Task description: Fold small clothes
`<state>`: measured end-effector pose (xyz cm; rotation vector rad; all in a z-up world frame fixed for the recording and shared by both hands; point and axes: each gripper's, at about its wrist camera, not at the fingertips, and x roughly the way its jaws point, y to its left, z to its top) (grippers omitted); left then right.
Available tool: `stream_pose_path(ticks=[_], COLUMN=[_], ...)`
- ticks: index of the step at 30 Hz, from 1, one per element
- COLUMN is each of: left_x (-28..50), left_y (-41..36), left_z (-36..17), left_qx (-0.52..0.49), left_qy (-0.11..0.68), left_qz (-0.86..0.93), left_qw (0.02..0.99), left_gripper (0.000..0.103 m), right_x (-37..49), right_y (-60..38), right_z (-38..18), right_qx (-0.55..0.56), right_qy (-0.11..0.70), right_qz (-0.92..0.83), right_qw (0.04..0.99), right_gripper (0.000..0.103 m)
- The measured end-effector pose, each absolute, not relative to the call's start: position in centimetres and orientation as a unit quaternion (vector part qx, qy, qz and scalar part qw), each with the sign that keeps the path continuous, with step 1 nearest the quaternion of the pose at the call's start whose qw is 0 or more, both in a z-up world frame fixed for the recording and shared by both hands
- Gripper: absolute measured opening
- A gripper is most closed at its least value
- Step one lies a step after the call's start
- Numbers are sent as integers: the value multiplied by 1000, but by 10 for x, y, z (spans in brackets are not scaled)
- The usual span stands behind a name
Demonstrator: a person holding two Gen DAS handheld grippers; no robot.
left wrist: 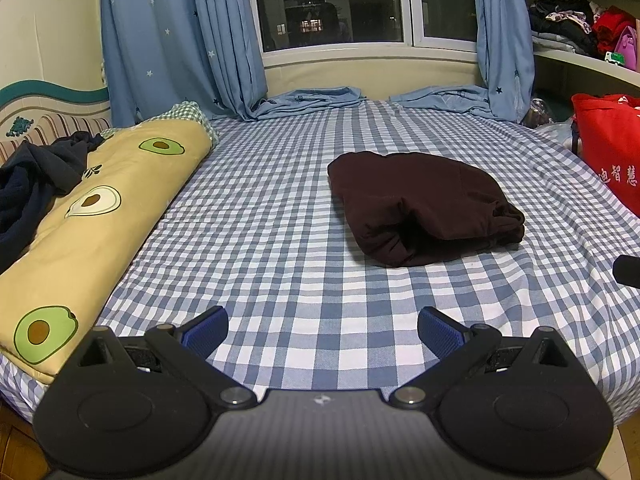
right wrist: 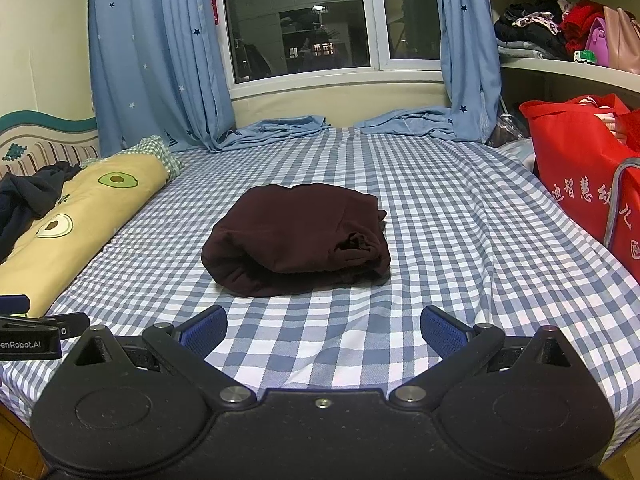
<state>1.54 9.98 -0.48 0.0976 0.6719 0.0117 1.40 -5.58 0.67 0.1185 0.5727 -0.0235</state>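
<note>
Garment: a dark maroon folded garment (right wrist: 296,238) lies on your bed, near the middle of the sheet, folded into a thick bundle with its rolled edge towards you; nothing touches it.
Left gripper: your left gripper (left wrist: 322,334) hangs low over the near end of the bed, its blue-padded fingers (left wrist: 206,330) spread wide and holding nothing; the garment lies ahead of it and to the right, well apart.
Right gripper: your right gripper (right wrist: 324,332) is likewise spread wide and empty, with the garment straight ahead of it, apart from the pads.
Bed sheet: blue-and-white check sheet (right wrist: 440,216), slightly wrinkled on the right side.
Quilt: a yellow rolled quilt (left wrist: 100,208) printed with avocados lies along the left edge of the bed, and a dark navy garment (left wrist: 36,184) is heaped on its far end.
Red bag: a red fabric bag (right wrist: 576,168) stands at the right edge of the bed; you can read white Chinese characters "迪智慧幼儿" on its side, the rest cut off.
Writing on rig: in the right wrist view the neighbouring gripper body (right wrist: 30,334) at the left edge carries white lettering, of which "enRobot.AI" is legible.
Curtains: blue star-print curtains (left wrist: 176,36) flank a dark window (left wrist: 328,0), their hems pooling on the bed.
Shelf: an open shelf (right wrist: 560,66) on the right holds piled clothes and bags.
</note>
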Motion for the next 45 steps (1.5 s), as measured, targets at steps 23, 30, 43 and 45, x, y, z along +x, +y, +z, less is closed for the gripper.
stream_pose_path(ticks=[23,30,43,45], left_x=[40,50,72,76], left_y=[100,103,101,100], left_z=[-9,-16,-26,-27], left_qx=[28,26,24,25], left_qy=[372,388,400,402], left_qz=[-5,-11,-23,-22], left_qw=[928,921,916,915], left_gripper=[102,102,102,102], right_x=[29,38,57,60], right_y=[-54,-48,-47,-47], right_z=[0,-3,-10,-11], right_qx=[66,64,64,65], right_qy=[290,297,311,313], right_qz=[-30,-35,-49,-50], right_qw=[954,952,947,946], right_gripper=[103,103,103,103])
